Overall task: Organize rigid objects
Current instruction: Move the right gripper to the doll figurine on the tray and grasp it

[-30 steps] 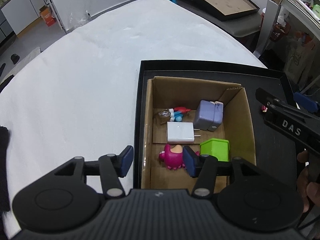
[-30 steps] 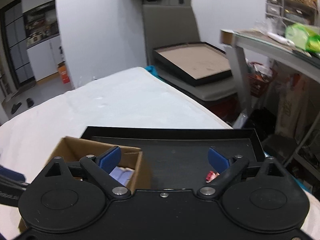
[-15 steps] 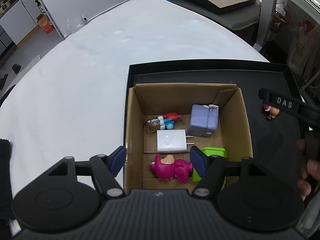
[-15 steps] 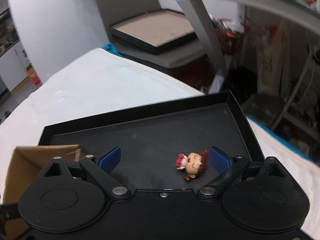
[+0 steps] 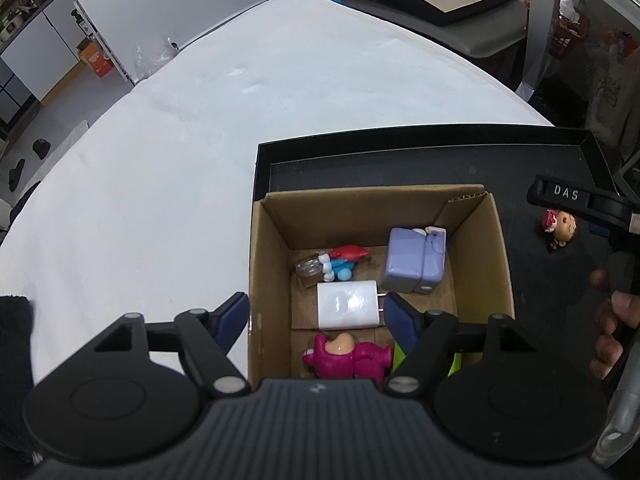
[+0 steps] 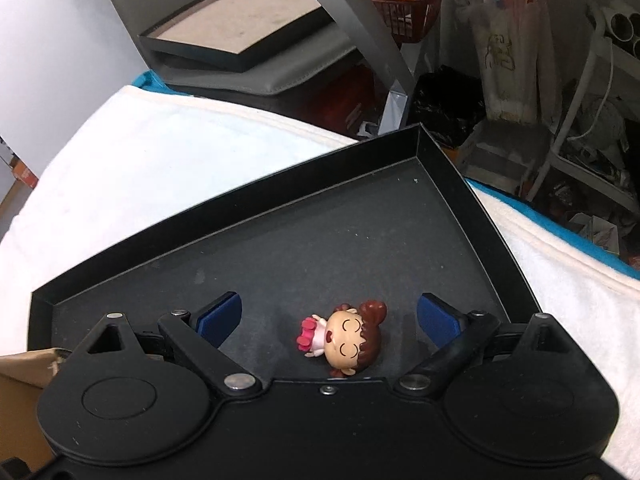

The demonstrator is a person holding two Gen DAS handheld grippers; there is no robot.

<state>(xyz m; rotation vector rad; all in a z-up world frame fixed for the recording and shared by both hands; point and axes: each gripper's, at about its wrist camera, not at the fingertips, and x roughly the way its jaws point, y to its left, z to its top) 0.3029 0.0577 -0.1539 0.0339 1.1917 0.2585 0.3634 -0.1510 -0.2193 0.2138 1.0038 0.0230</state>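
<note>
A small doll figurine with brown hair and a pink dress (image 6: 344,336) lies on its side on the floor of the black tray (image 6: 304,236). My right gripper (image 6: 329,318) is open, and the doll lies between its blue fingers. The doll also shows in the left wrist view (image 5: 560,226), under the right gripper. My left gripper (image 5: 316,316) is open and empty above the cardboard box (image 5: 272,256). The box holds a white charger (image 5: 348,304), a lilac block (image 5: 414,266), a magenta toy (image 5: 346,356), a red and blue figure (image 5: 344,260) and a green piece (image 5: 398,356).
The box stands in the left part of the black tray, which lies on a white cloth-covered table (image 5: 160,168). Behind the table a chair carries another black tray with a brown base (image 6: 236,28). Cluttered shelves and bags stand at the right (image 6: 560,80).
My right gripper has tilted down and moved forward over the tray, so the doll now lies between its fingers. My left gripper has drawn back a little over the box.
</note>
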